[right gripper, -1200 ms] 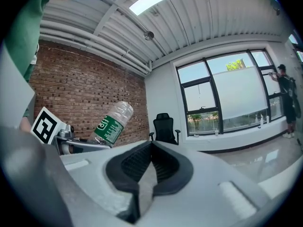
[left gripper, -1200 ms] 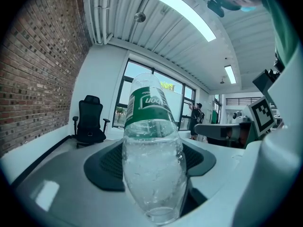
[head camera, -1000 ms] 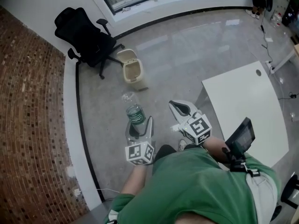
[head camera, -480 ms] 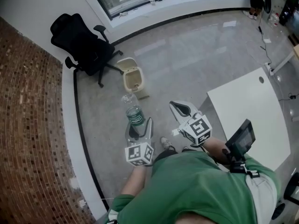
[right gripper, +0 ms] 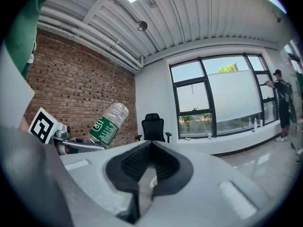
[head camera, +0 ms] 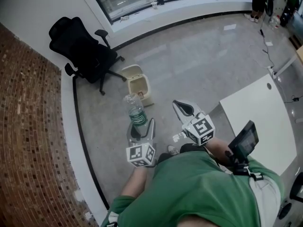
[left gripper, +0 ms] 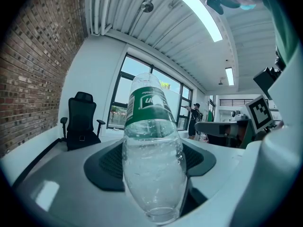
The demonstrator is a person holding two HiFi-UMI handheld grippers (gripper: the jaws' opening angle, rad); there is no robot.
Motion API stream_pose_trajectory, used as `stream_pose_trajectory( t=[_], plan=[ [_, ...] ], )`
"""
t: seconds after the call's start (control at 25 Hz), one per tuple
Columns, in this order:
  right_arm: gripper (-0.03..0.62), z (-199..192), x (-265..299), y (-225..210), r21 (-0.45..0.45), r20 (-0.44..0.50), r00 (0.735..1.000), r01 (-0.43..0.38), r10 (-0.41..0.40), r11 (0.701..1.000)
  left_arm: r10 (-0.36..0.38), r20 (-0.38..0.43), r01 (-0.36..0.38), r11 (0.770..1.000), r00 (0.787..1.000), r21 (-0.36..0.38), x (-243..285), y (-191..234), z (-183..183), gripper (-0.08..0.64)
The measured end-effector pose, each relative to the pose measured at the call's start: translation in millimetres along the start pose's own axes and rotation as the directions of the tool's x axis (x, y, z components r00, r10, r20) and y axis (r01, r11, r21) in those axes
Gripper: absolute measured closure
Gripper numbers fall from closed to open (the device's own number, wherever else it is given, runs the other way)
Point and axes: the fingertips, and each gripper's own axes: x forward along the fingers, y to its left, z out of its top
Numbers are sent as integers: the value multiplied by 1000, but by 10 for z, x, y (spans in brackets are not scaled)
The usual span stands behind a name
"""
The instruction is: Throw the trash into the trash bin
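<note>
A clear plastic bottle [head camera: 136,111] with a green label stands up out of my left gripper [head camera: 141,127], which is shut on its lower end. In the left gripper view the bottle [left gripper: 151,164] fills the middle, held between the two dark pads. A beige trash bin [head camera: 139,86] with its lid up stands on the grey floor just beyond the bottle's top. My right gripper [head camera: 185,109] hovers to the right of the bottle, shut with nothing in it; its own view shows the pads [right gripper: 165,167] together and the bottle [right gripper: 108,122] off to the left.
A black office chair [head camera: 83,50] stands by the wall behind the bin. A brick wall [head camera: 28,126] runs along the left. A white table [head camera: 258,112] is at the right. Windows with a low sill [head camera: 180,8] line the far side.
The bin and chair have drifted nearer to the bottle as the person walked toward them. Both grippers keep the same pose and grip.
</note>
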Motion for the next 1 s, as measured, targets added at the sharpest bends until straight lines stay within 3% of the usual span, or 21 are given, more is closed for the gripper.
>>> stream_pose_trajectory(
  t=[0.56,1.0],
  plan=[
    [589,-16,575,-91,-9,-30,999,11,-11,1000,28,-11,-28,999,1000,-38,320,538,10,219],
    [589,26,1489,-533,23,-31,996,-77,78,997,116,-54,-118,992,992,-35,1003,943,34,219]
  ],
)
